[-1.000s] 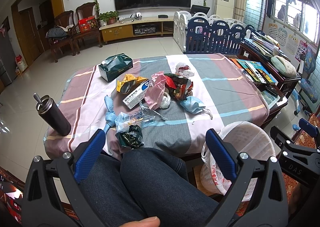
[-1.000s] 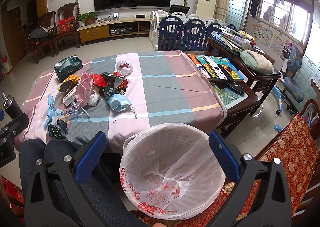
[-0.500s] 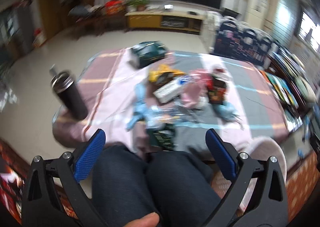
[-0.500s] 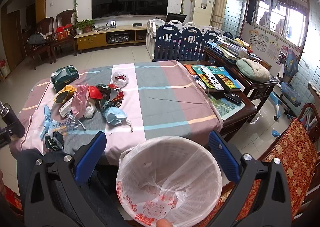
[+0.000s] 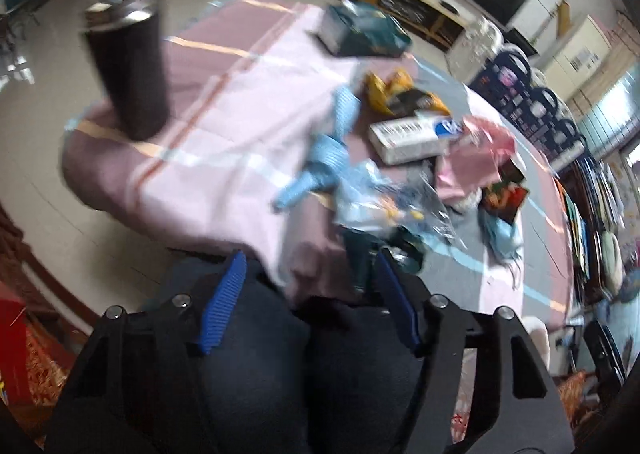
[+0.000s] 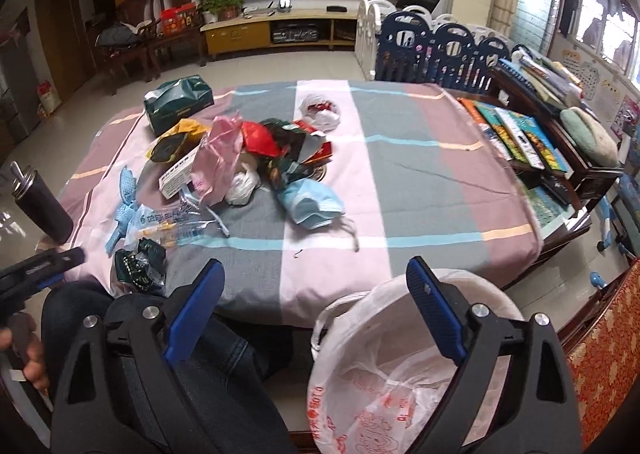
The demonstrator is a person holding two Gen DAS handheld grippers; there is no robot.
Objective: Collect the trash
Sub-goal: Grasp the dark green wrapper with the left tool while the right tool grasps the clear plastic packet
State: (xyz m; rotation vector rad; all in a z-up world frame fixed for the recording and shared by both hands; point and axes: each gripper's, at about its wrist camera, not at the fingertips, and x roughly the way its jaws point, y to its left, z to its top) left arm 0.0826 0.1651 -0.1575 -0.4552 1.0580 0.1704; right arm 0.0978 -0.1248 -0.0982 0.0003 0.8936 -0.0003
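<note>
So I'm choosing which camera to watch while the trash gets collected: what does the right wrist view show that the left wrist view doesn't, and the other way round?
Only the right wrist view shows the white bag-lined bin, the crumpled white plastic bag and the open right gripper. Only the left wrist view, which is blurred, shows the left gripper from behind; its jaws have just been closing, nothing clearly between them. Both show the black steel flask, green tissue pack, white barcoded carton, pink plastic bag and blue face mask.

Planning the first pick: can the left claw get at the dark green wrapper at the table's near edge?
Probably yes: the left claw, jaws just closing with nothing gripped, hangs beside the wrapper, nothing between.
</note>
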